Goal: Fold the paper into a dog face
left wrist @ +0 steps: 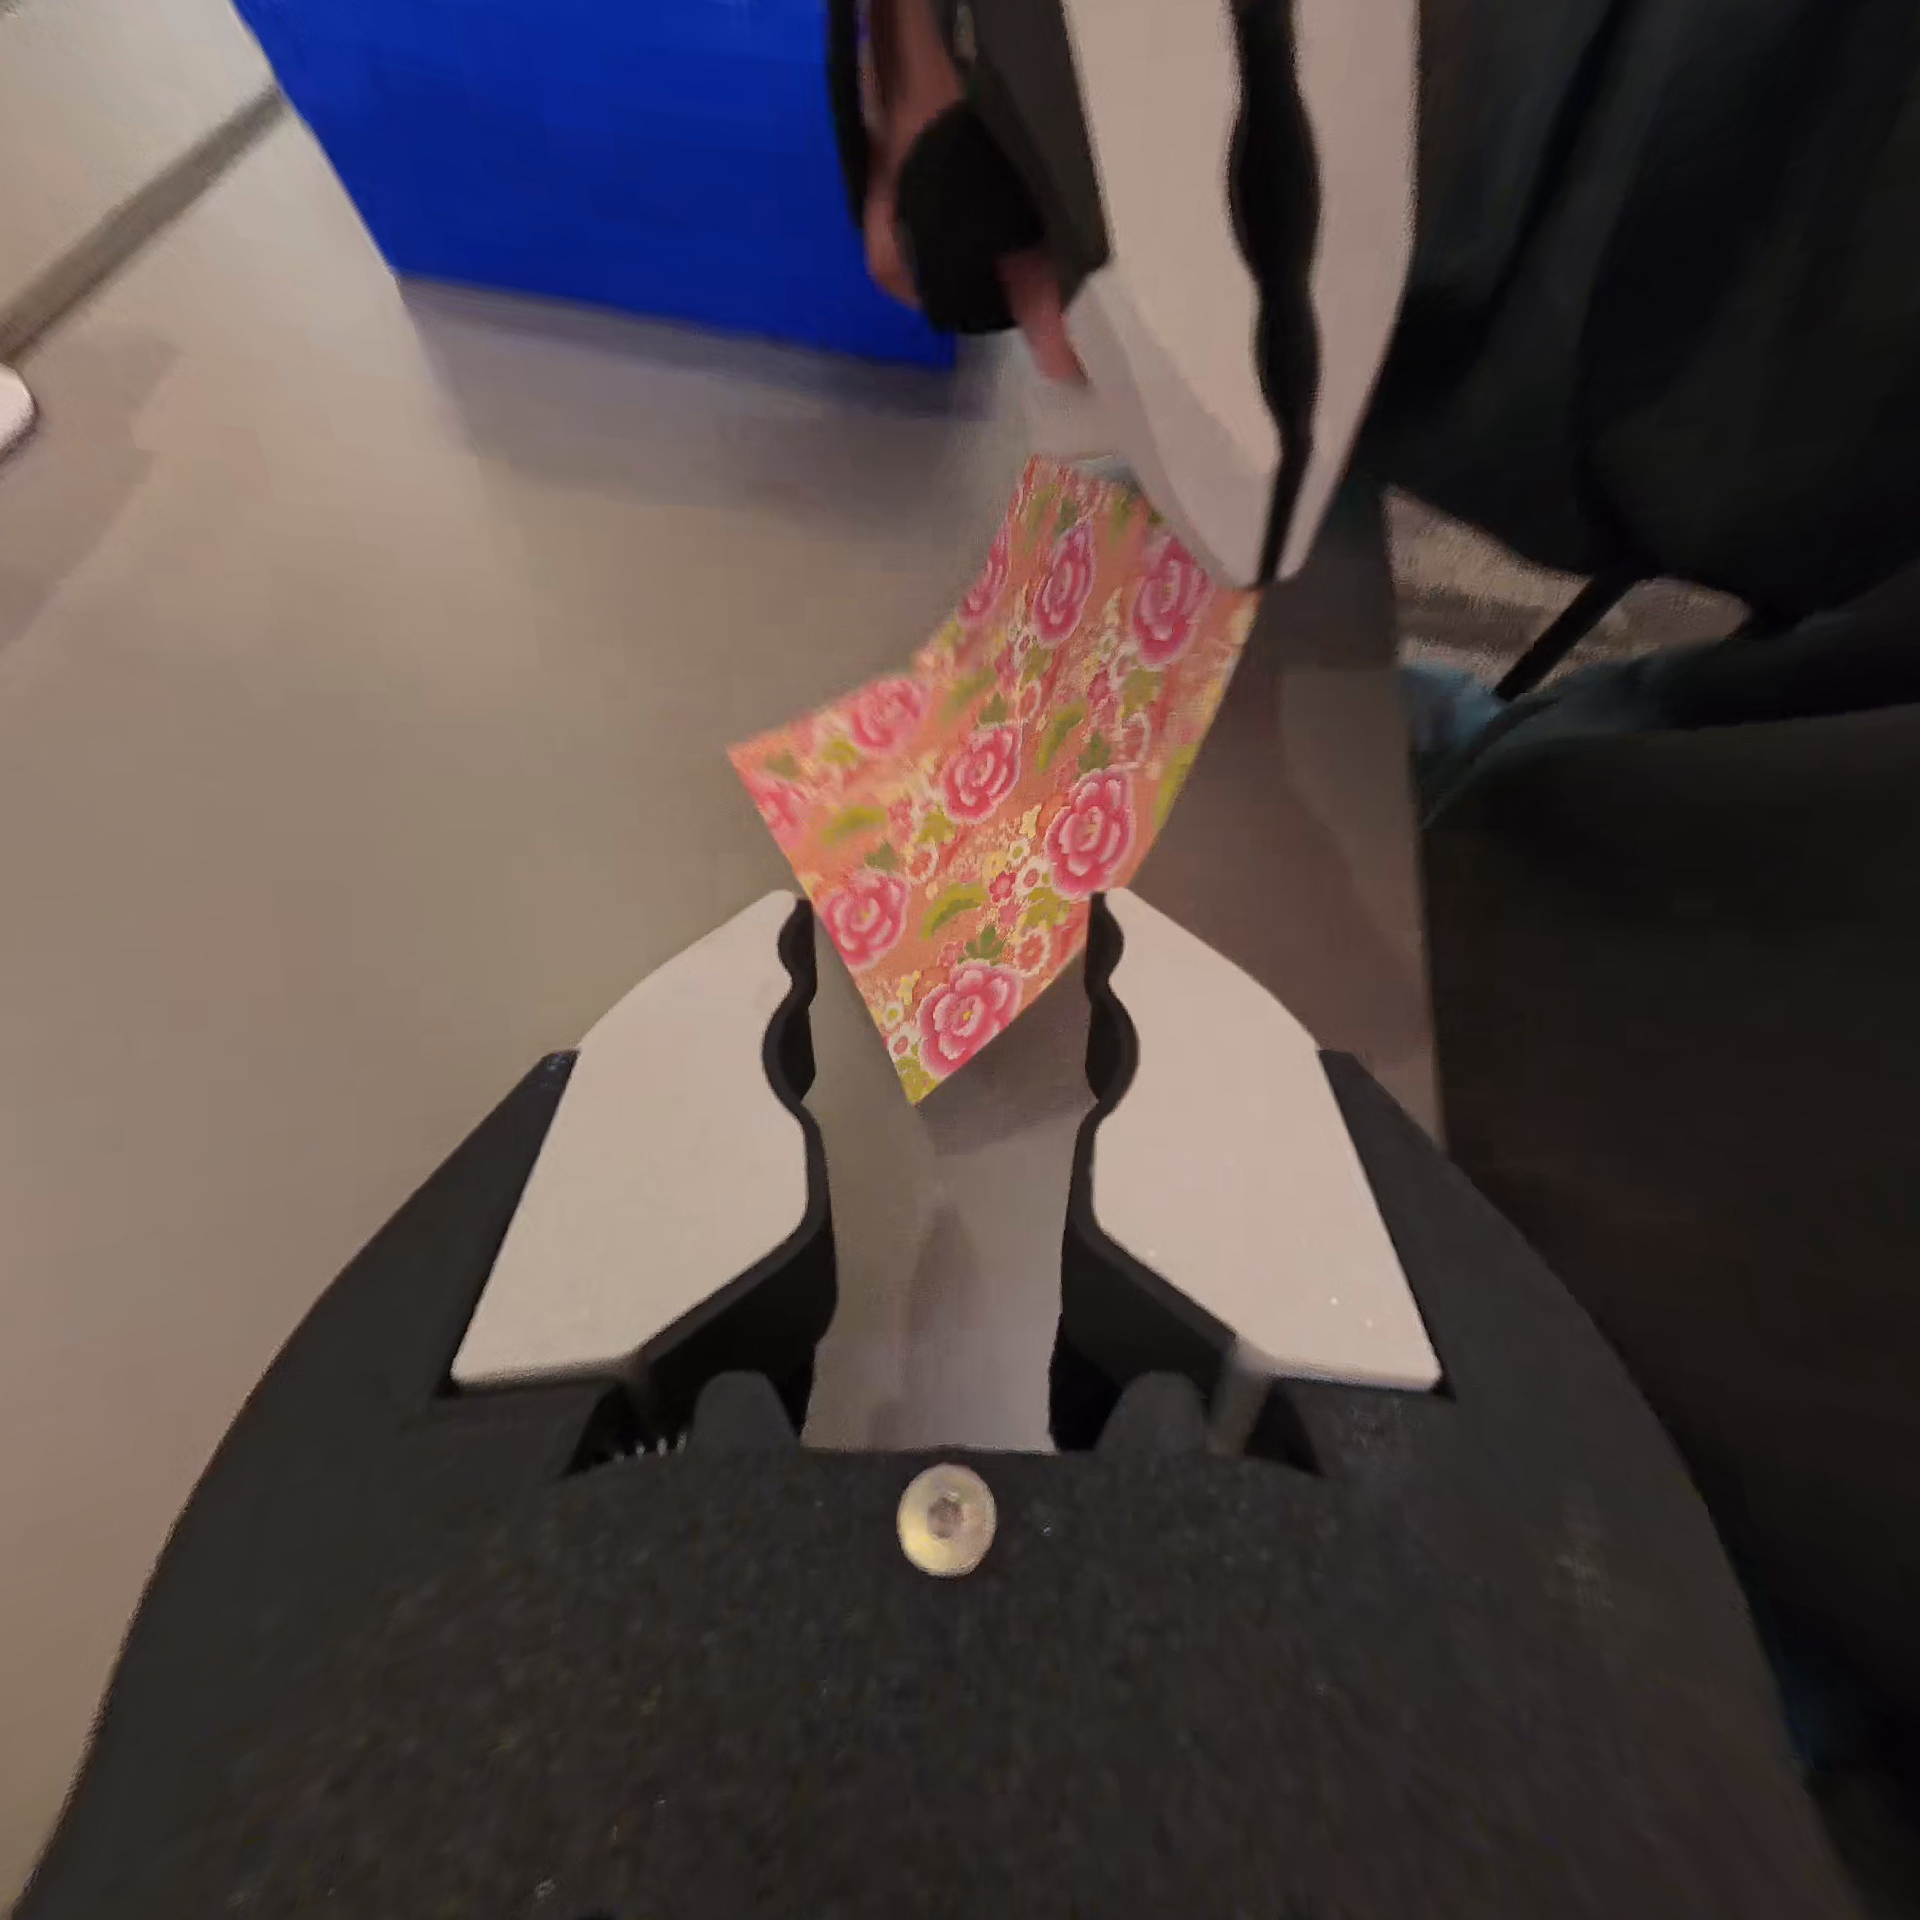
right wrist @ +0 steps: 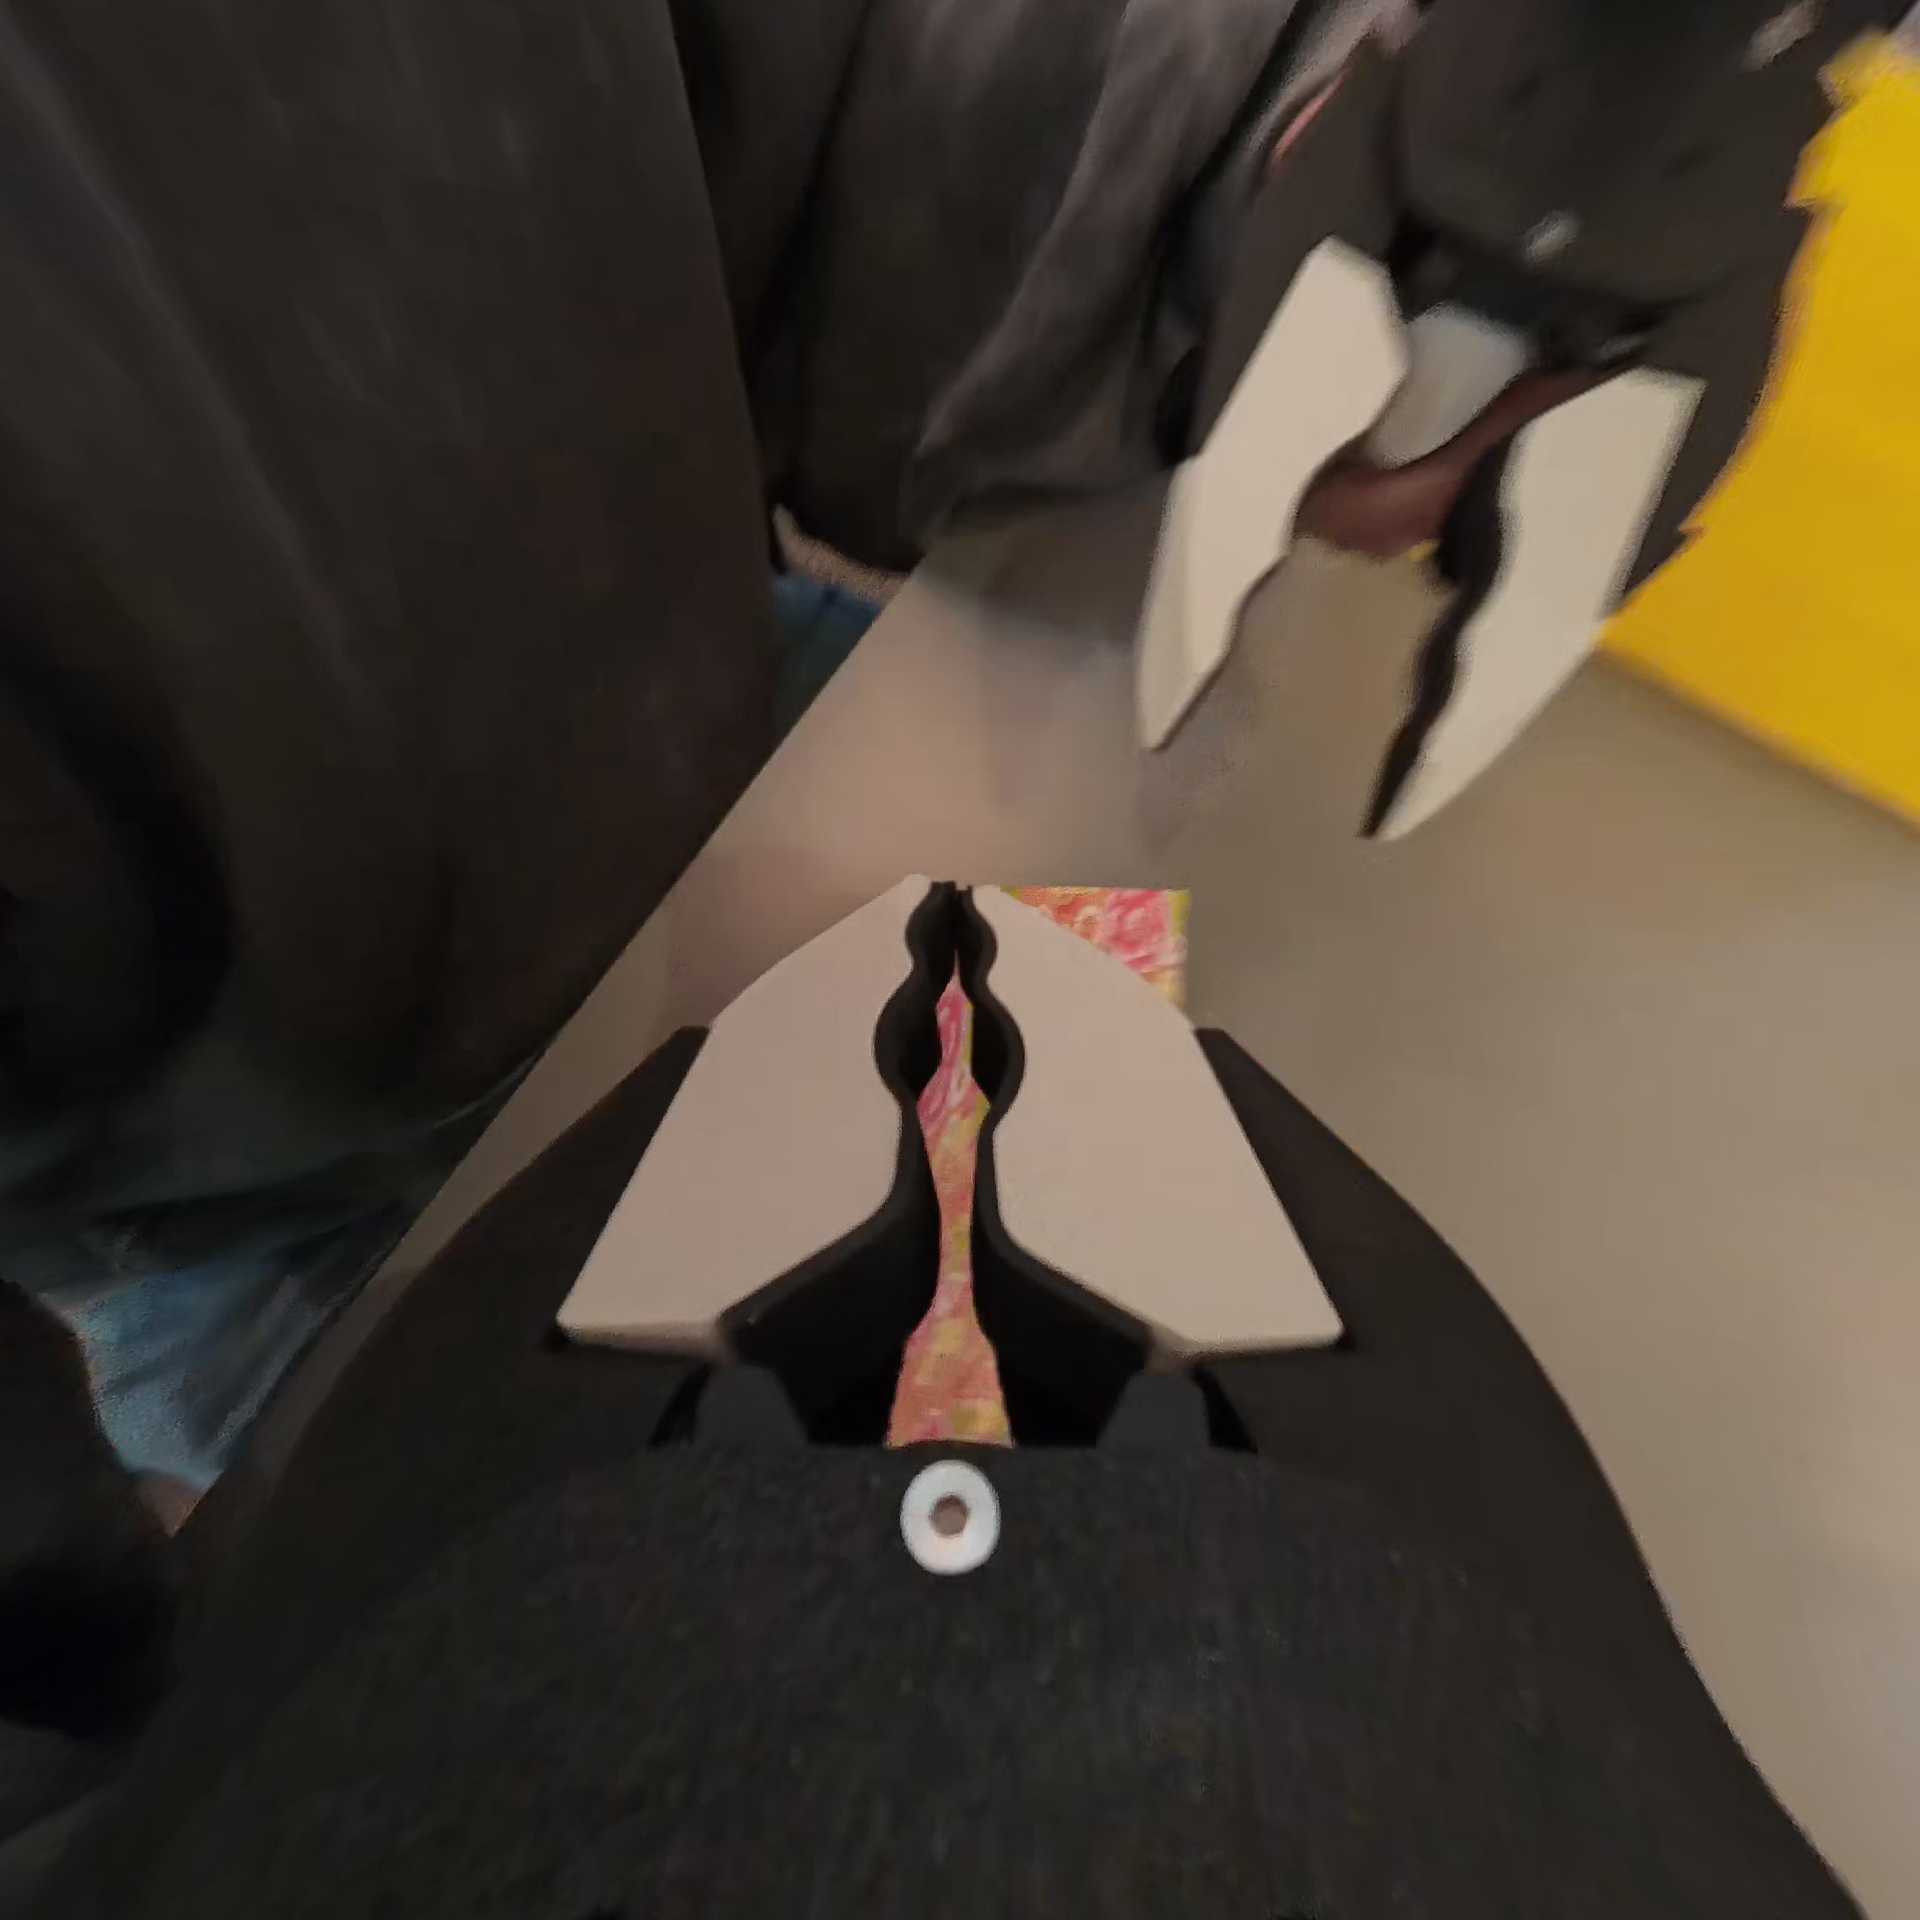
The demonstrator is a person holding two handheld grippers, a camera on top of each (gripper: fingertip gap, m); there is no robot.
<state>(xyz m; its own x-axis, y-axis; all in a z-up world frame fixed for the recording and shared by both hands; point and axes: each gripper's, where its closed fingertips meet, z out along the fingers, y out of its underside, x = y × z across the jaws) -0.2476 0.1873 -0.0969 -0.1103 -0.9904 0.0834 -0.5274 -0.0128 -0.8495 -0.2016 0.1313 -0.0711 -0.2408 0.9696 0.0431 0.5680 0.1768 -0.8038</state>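
Note:
A square sheet of paper (left wrist: pixel 1018 790) printed with pink flowers on orange hangs tilted above the grey table (left wrist: pixel 312 831). My right gripper (left wrist: pixel 1262 571) comes in from the upper right and is shut on the paper's top corner. In the right wrist view the right gripper (right wrist: pixel 951 891) is closed, with the paper (right wrist: pixel 1127 935) showing between and beyond its fingers. My left gripper (left wrist: pixel 951 909) is open and empty, its fingertips on either side of the paper's lower corner without touching it. It also shows, open and blurred, in the right wrist view (right wrist: pixel 1278 784).
A blue box (left wrist: pixel 582 156) stands at the far side of the table. A yellow box (right wrist: pixel 1818 520) stands on the table to the right in the right wrist view. A person in dark clothes (right wrist: pixel 364 520) is close to the table edge (right wrist: pixel 727 831). Spacing between my two grippers at the tips: around 9 centimeters.

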